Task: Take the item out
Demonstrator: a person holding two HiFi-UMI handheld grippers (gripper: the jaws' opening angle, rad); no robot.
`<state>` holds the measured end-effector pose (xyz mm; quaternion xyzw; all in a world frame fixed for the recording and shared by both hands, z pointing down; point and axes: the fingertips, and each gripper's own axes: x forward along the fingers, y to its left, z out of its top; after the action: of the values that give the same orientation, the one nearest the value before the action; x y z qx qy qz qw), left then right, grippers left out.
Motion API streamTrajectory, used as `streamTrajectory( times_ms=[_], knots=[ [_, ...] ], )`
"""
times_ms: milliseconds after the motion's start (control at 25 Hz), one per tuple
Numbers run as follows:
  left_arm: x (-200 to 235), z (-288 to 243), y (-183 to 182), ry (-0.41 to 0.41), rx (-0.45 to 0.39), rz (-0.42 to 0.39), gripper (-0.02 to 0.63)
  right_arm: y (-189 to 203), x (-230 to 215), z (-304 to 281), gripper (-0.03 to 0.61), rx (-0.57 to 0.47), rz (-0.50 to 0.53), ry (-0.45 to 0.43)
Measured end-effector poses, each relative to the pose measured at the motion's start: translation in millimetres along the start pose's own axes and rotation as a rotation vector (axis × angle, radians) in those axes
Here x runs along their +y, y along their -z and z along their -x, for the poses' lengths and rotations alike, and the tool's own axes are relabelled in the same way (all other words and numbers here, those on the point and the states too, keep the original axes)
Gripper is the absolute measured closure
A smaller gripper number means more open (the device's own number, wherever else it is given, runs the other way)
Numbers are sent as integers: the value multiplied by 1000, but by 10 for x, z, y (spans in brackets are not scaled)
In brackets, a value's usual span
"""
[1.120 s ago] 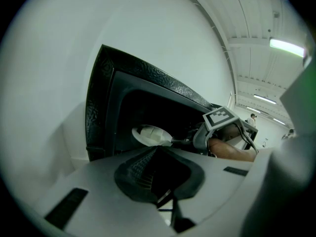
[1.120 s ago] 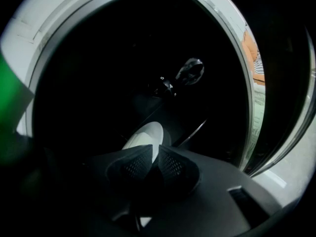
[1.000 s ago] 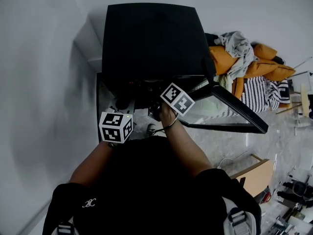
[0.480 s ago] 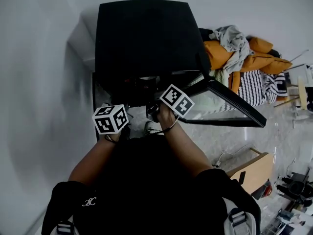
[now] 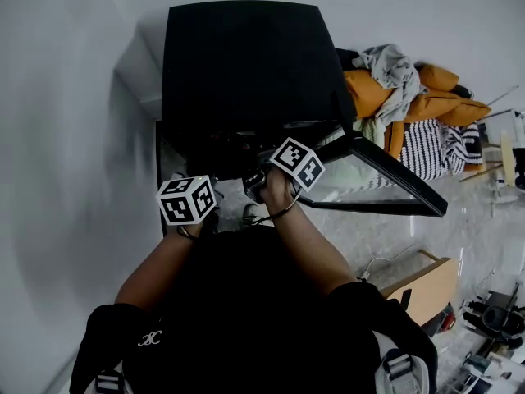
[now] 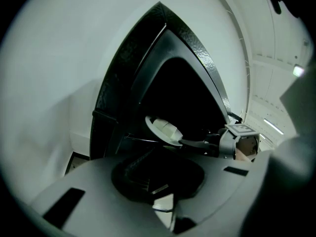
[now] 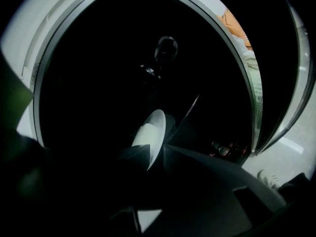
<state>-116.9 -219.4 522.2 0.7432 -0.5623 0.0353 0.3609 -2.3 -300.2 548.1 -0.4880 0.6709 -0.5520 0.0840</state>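
White walls (image 5: 66, 138) are all around, and the pale floor (image 5: 459, 236) looks like shiny stone. A big black cabinet (image 5: 246, 64) stands against the wall. Its glass door (image 5: 365, 183) hangs open to the right. Past the door is a pile of clothes (image 5: 402, 89), some orange, some grey and some with stripes.

A person in a black top (image 5: 246, 302) stands close to the front of the cabinet, with both arms held out to the dark opening. Each hand holds a gripper with a black and white cube on it.

The left gripper (image 6: 158, 179) is squeezed tight with nothing in it. It waits just outside the opening, on the left side.

The right gripper (image 7: 156, 148) reaches into the cabinet. Its jaws have just been opening, and now they are apart. The edge of a white dish (image 7: 150, 130) sits between them. One jaw is right up against the dish, and there is a thin dark gap on the other side, so the dish is not pinched.

The dish (image 6: 165, 128) is inside the cabinet, near the front, with dark all around it. From the left gripper view it looks tipped, with the right gripper's jaws at its rim.
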Motion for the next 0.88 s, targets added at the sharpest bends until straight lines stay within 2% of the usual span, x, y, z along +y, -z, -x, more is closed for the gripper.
streamTrajectory(
  times_ms=[280,400,640,720,800,880],
  knots=[
    [27,19,2,1,-9,-5,604,44,24,19,508,29,12,-4],
    [-14,25,-31,18,-28,-25,604,45,36,46,517,45,-24,-21],
    [-131,-13,-67,78,-59,-33,601,77,4,124,520,56,-31,-32],
    [-175,-22,-86,93,-75,-35,561,77,-10,159,520,61,-30,-35],
    [-202,-34,-93,101,-81,-20,557,67,-23,206,522,63,-31,-37],
    [-199,-59,-76,114,-78,29,555,66,-43,249,523,64,-35,-37]
  ],
)
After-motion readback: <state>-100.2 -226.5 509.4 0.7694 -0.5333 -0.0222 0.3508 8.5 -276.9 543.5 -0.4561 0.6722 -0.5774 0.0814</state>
